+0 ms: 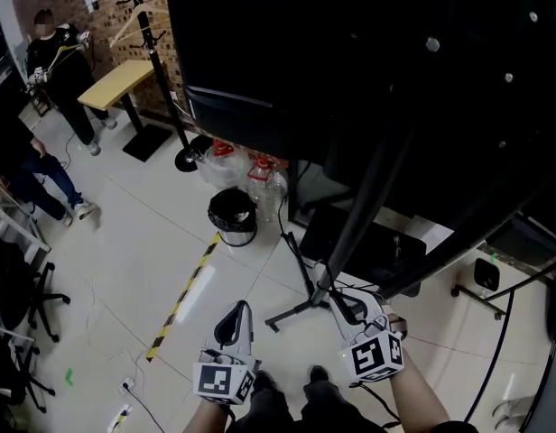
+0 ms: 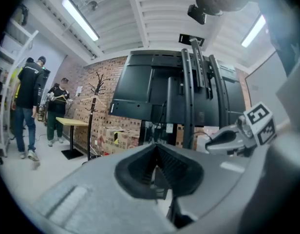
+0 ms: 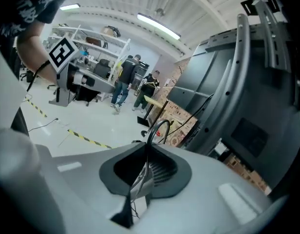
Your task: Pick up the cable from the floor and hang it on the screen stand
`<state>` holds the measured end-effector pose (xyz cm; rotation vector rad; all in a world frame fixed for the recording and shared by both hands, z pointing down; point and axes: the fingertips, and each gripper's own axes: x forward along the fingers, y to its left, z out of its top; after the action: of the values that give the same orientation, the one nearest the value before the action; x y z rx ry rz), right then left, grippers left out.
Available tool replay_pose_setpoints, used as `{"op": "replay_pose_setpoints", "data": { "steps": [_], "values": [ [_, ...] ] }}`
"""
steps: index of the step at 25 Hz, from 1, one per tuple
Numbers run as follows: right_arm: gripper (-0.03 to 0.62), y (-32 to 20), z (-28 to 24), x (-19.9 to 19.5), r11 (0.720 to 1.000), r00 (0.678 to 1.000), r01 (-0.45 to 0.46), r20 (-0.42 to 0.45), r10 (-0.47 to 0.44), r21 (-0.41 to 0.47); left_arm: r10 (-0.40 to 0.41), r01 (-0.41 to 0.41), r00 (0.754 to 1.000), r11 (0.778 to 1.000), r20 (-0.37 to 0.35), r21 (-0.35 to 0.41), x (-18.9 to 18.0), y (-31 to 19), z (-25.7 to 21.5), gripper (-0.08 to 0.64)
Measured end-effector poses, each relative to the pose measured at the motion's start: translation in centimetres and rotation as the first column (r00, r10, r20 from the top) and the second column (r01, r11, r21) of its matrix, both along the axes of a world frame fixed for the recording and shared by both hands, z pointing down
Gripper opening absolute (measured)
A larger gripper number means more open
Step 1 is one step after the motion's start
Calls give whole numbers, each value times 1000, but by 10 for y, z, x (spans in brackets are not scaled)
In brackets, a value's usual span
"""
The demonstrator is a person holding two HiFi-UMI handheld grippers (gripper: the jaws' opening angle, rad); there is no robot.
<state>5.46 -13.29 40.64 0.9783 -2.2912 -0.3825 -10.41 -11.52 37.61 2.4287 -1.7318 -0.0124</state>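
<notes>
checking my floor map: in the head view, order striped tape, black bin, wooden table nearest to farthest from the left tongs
1. striped tape, just left of the left tongs
2. black bin, farther ahead
3. wooden table, far upper left of the view

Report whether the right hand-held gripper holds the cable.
Holding: the right hand-held gripper is shut on the cable, whose loop stands above its tips.

bin: black trash bin (image 1: 232, 215) on the white tiles, clear plastic bottles (image 1: 264, 184) right behind it
floor: yellow-black tape stripe (image 1: 180, 298), running diagonally
coat rack (image 1: 157, 61): black, beside a wooden table (image 1: 117, 83)
wall: brick wall (image 2: 99, 89) at the back
people: person in dark clothes (image 1: 69, 84) standing near that table
</notes>
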Motion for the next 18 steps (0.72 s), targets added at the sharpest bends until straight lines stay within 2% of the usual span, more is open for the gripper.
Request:
{"op": "replay_pose_setpoints", "data": {
  "steps": [4, 8, 11, 15, 18],
  "values": [
    [26, -3, -63, 6, 998, 999, 37, -20, -36, 57, 40, -38, 999, 998, 37, -47, 6, -8, -8, 6],
    [26, -11, -122, 10, 990, 997, 66, -54, -60, 125, 158, -156, 987, 986, 33, -61, 30, -17, -38, 5],
    [26, -20, -159, 8, 983, 998, 44, -43, -37, 176, 226, -226, 974, 974, 14, -7, 47, -23, -78, 5],
    [28, -35, -199, 8, 970, 999, -26, 31, 19, 242, 270, -267, 963, 959, -19, 96, 62, -37, -140, 6],
    [28, -41, -222, 10, 964, 995, -65, 93, 42, 258, 315, -309, 949, 941, -22, 138, 75, -48, -174, 5]
  ]
}}
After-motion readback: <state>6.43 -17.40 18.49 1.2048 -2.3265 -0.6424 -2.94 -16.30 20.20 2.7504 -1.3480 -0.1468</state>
